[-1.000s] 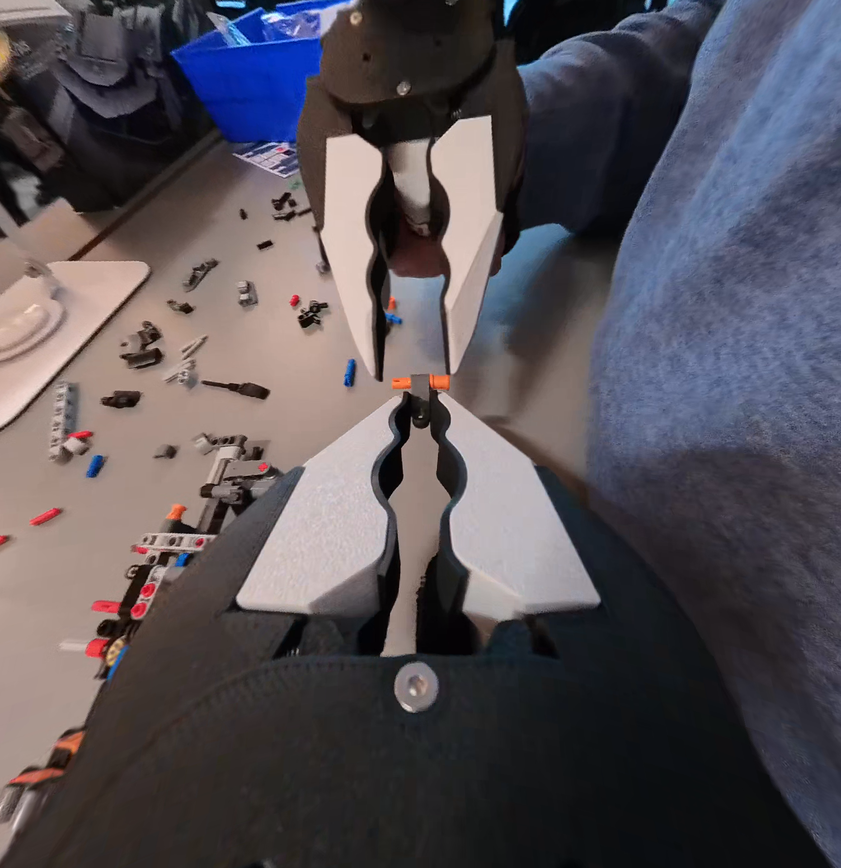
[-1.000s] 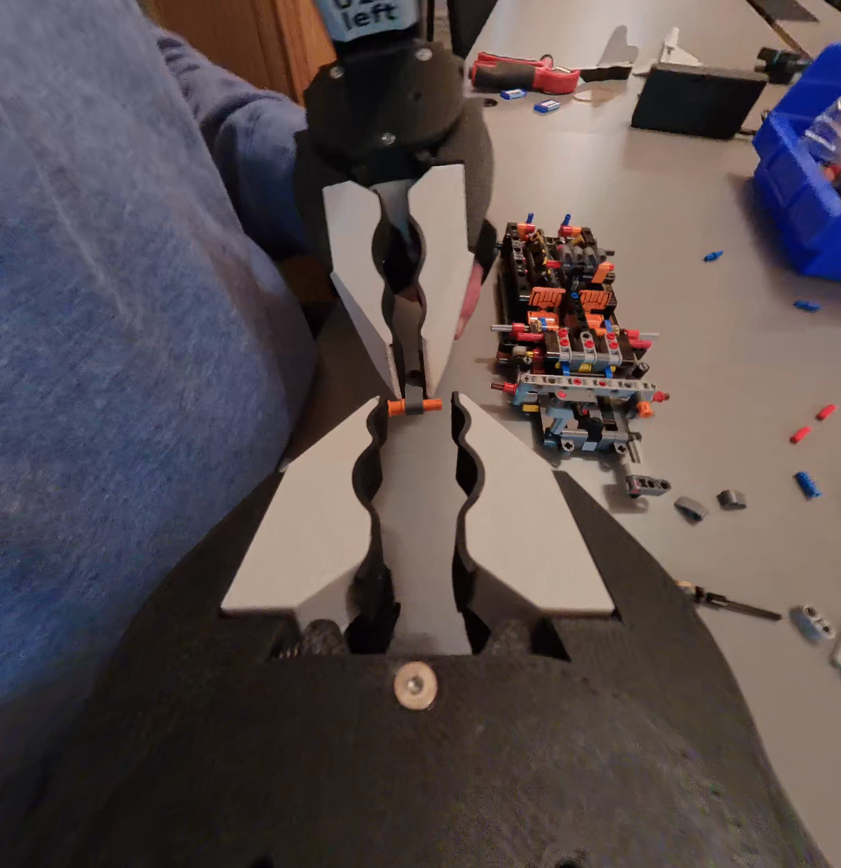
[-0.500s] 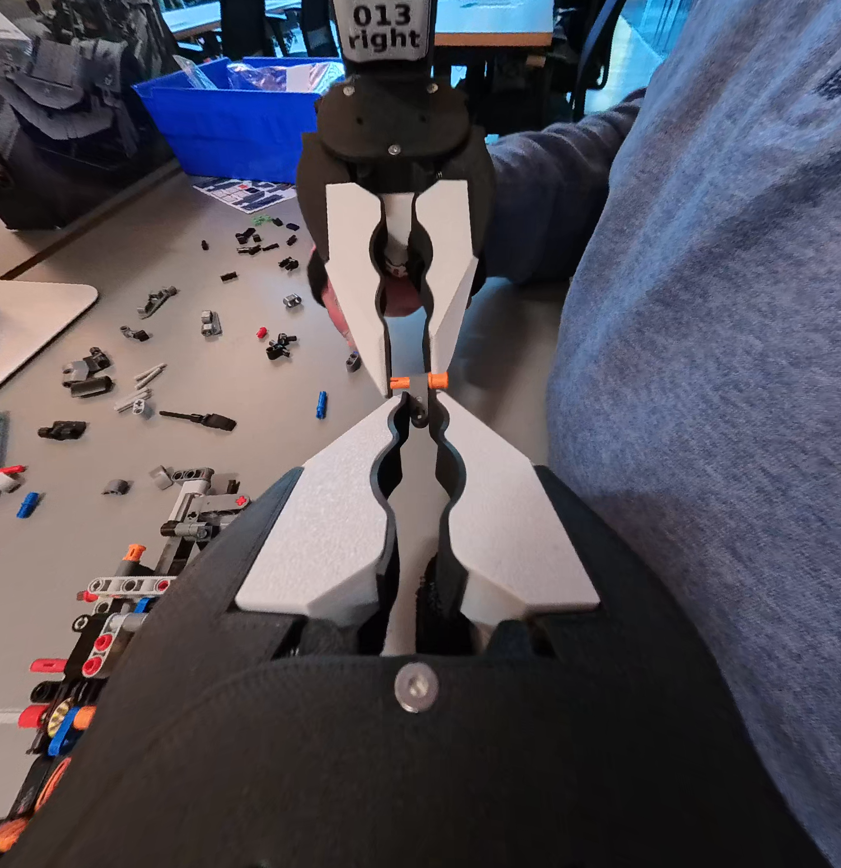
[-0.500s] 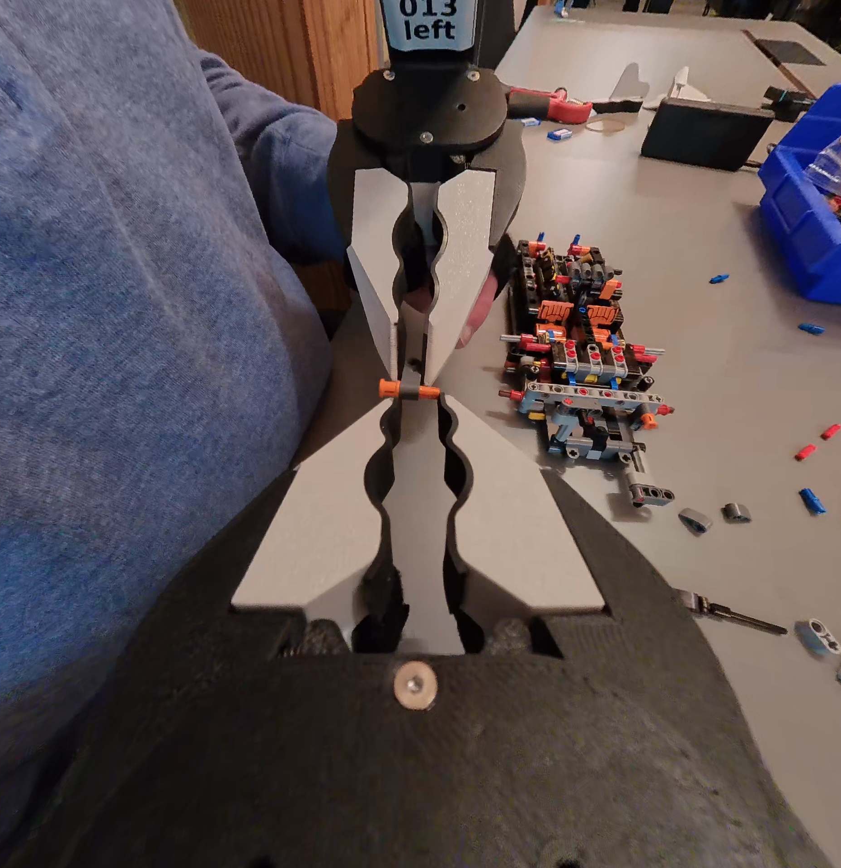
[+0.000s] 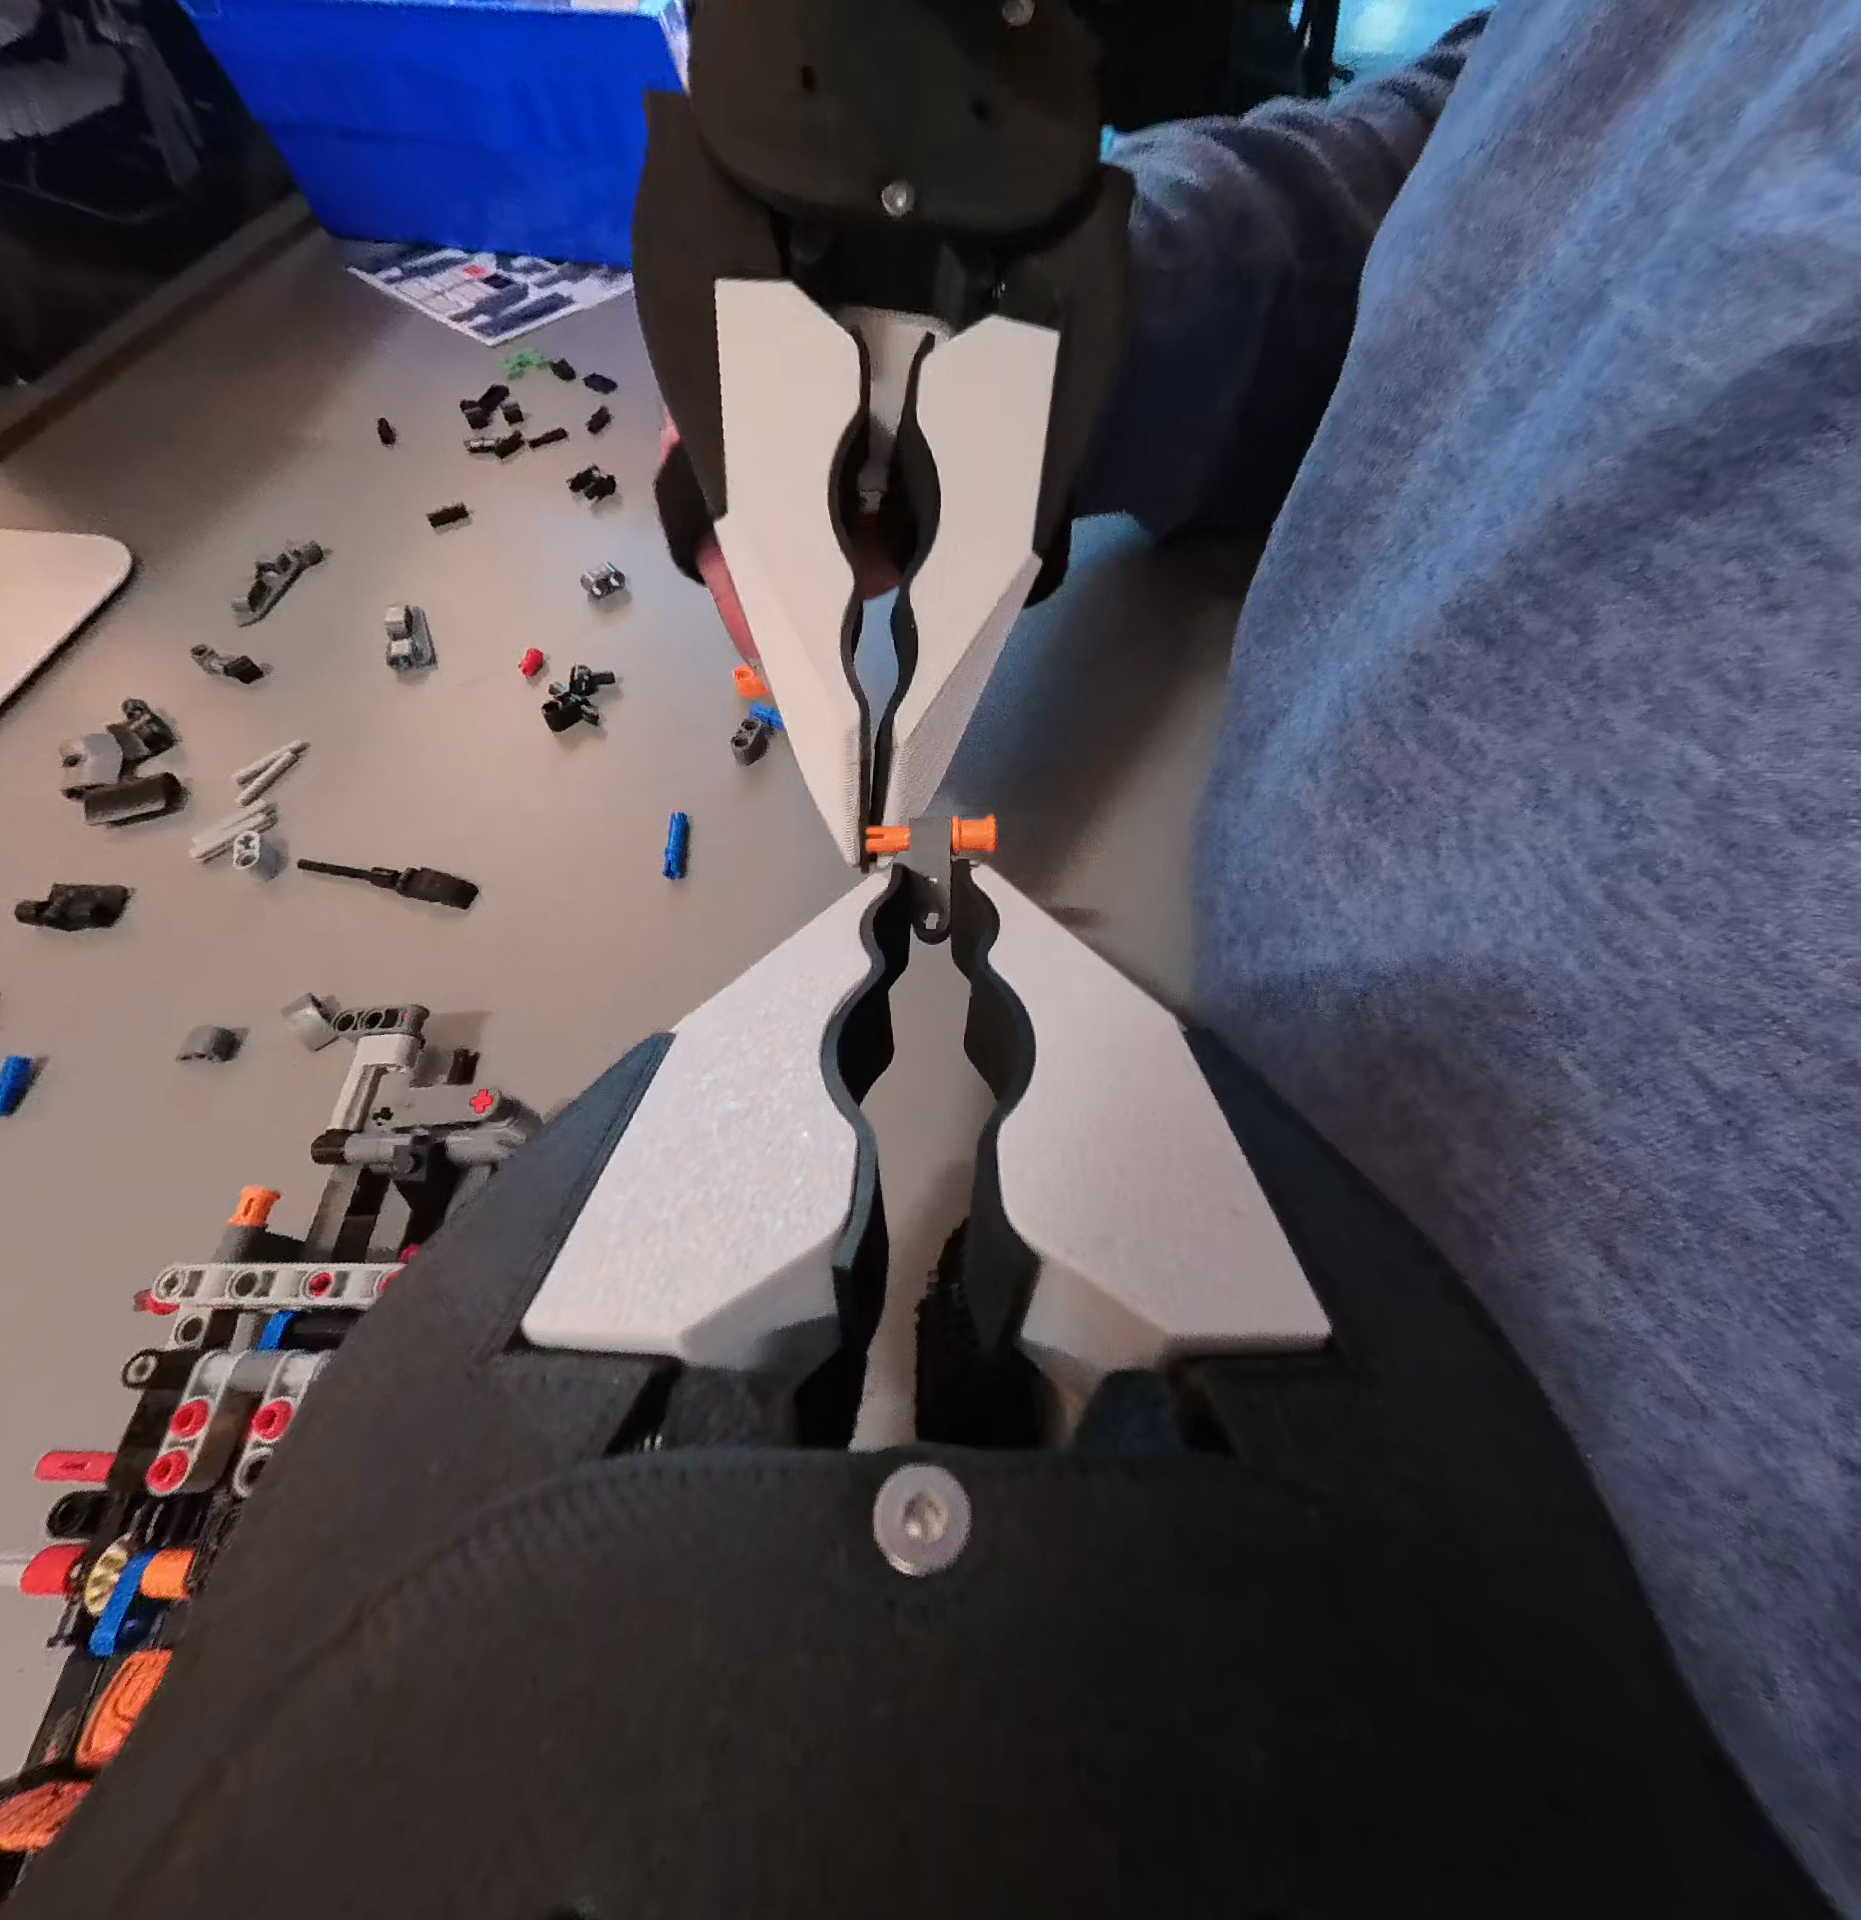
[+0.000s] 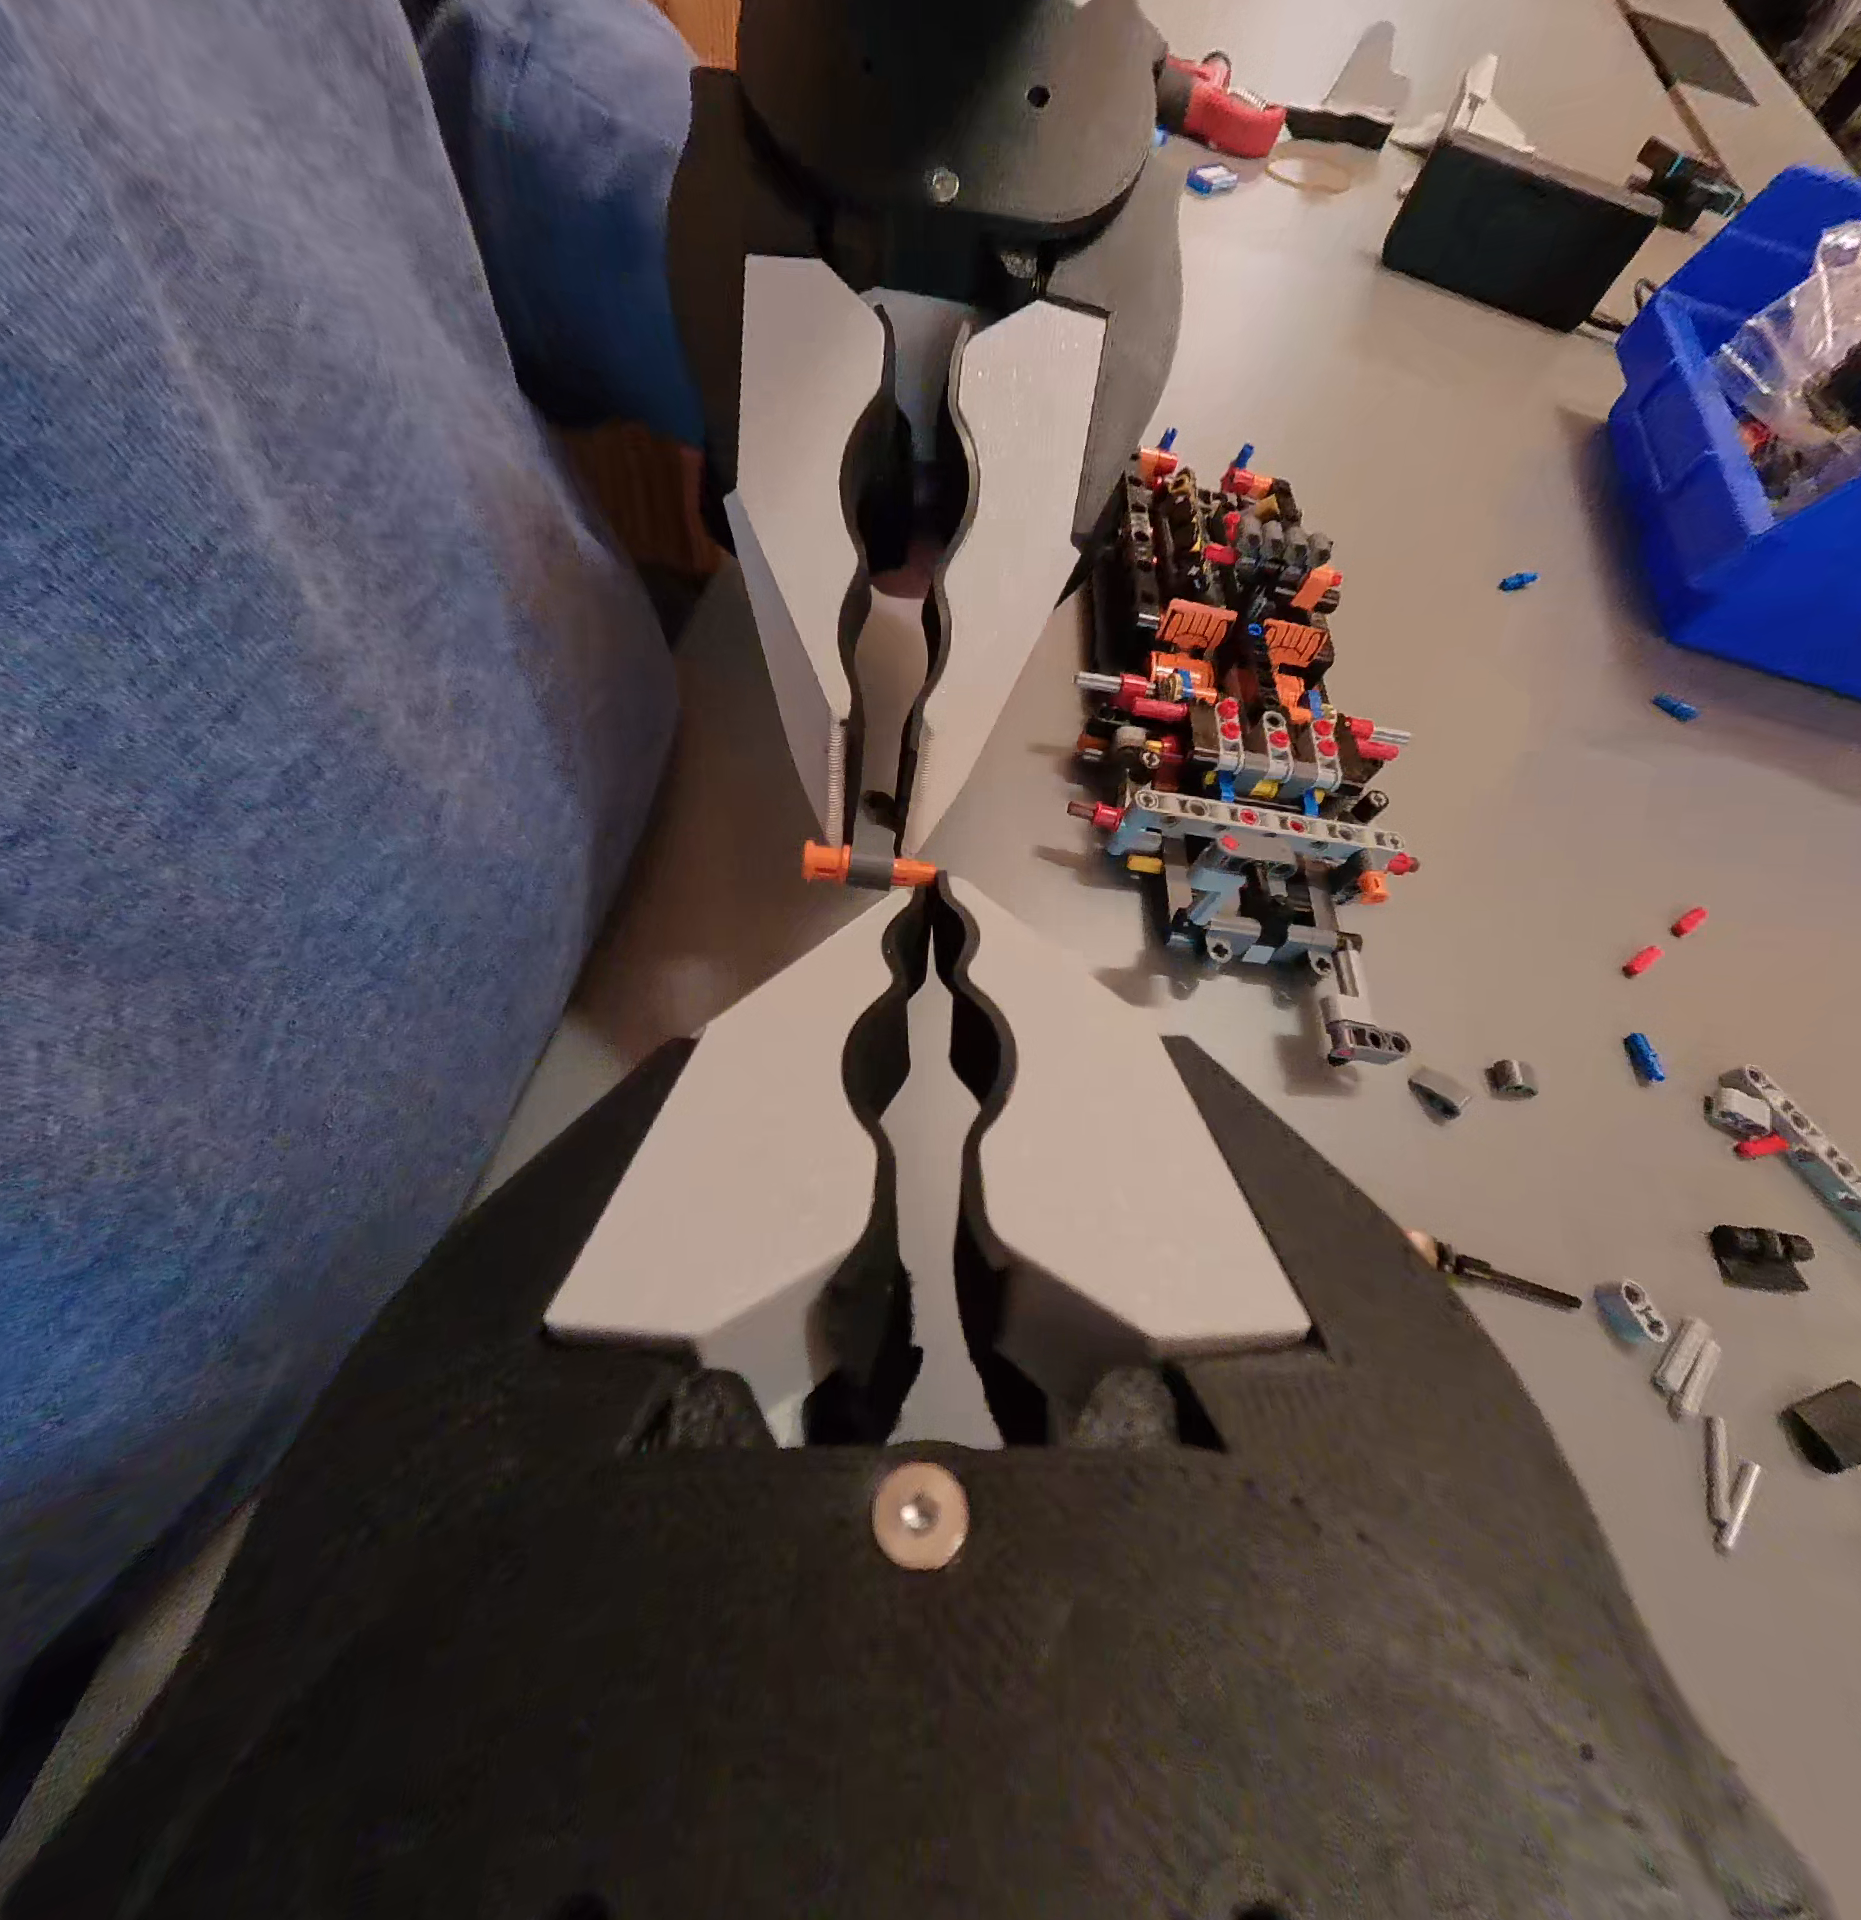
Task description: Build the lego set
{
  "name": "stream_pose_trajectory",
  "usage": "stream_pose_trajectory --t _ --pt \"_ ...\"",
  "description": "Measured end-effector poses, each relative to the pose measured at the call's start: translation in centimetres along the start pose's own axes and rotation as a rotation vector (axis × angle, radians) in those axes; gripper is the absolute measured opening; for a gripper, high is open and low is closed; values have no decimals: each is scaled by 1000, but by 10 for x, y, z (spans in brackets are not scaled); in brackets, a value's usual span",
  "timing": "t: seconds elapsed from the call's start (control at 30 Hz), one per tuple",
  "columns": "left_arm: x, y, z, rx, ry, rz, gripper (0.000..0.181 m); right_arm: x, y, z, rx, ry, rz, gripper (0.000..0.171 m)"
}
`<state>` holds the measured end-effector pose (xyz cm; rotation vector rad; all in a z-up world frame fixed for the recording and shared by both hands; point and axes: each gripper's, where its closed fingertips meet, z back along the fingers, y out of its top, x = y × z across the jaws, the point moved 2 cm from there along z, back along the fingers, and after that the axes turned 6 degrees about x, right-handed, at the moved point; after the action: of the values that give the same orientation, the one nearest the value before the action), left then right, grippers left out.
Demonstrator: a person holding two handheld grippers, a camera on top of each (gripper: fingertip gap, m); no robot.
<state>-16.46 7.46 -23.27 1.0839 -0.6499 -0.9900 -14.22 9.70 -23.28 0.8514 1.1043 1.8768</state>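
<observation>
My left gripper (image 5: 931, 899) is shut on a small dark grey connector (image 5: 934, 862) with an orange pin (image 5: 973, 833) pushed through it, held in the air above the table. My right gripper (image 6: 928, 896) faces it tip to tip, with its jaws closed on one end of the orange pin (image 6: 824, 860). The right gripper also shows in the left wrist view (image 5: 882, 831), and the left gripper in the right wrist view (image 6: 884, 816). The partly built lego model (image 6: 1248, 727) lies on the grey table and also shows in the left wrist view (image 5: 230, 1382).
A person's blue sleeve and torso (image 5: 1580, 831) fill one side. Loose lego pieces (image 5: 406, 883) are scattered on the table, some in the right wrist view (image 6: 1684, 1371). A blue bin (image 6: 1757, 540) and a black box (image 6: 1508, 239) stand farther back.
My right gripper was open around the orange pin and has closed onto its end. My left gripper has kept hold of the connector. Both grippers shifted slightly.
</observation>
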Motion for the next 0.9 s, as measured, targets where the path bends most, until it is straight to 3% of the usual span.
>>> stream_pose_trajectory --t 0.2,0.23,0.27,0.33,0.5,0.9 --pt "-1 3 0 12 0 9 6 0 -1 3 27 14 -55 0" --pt "0 -1 -2 -7 -2 7 6 -2 -5 3 22 45 -91 4" --pt "0 -7 -4 -36 9 0 6 -4 -8 3 27 76 -131 22" --pt "-2 -19 -7 -106 40 -38 6 -2 -12 4 32 69 -188 24" --pt "-6 -29 -17 -200 114 -112 6 -4 -23 -5 -2 31 -271 19" --pt "-8 -45 -27 -320 167 -165 6 -5 -46 -16 -132 -48 -249 14"
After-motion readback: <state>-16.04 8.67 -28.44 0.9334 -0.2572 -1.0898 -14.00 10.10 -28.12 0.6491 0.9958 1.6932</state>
